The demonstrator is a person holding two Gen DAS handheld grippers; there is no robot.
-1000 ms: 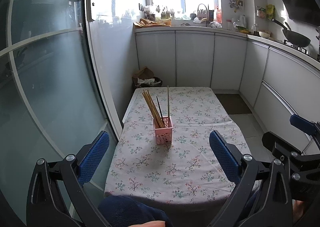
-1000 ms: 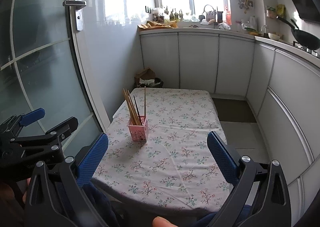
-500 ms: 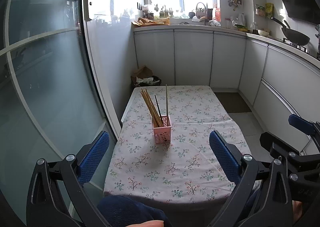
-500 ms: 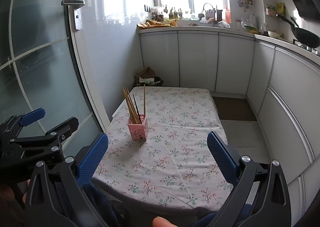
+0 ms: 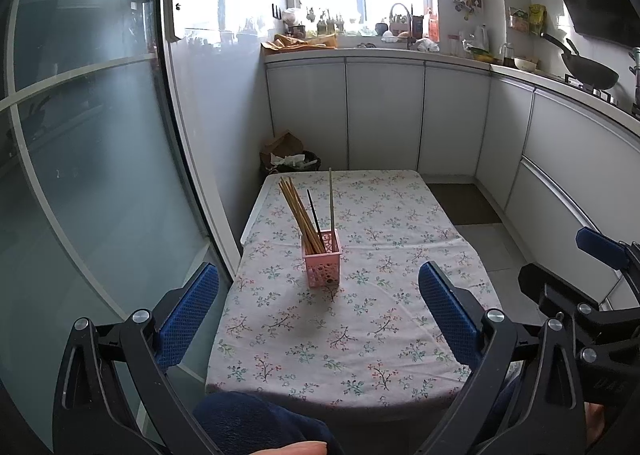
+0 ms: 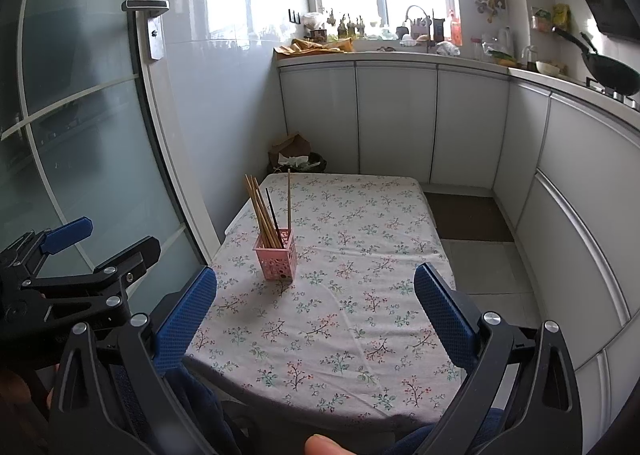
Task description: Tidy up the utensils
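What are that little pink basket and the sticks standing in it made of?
The pink basket looks like matte moulded plastic, its walls pierced with a lattice of holes. The tan chopsticks look like bamboo or wood, going by colour. One black stick could be lacquered or plastic.

Perforated plastic holder, wooden chopsticks

A holder stands on the surface, left of centre in both views, with chopsticks upright in it, leaning toward upper left. Behind the surface, a bin sits against the cabinets. A door fills the left.
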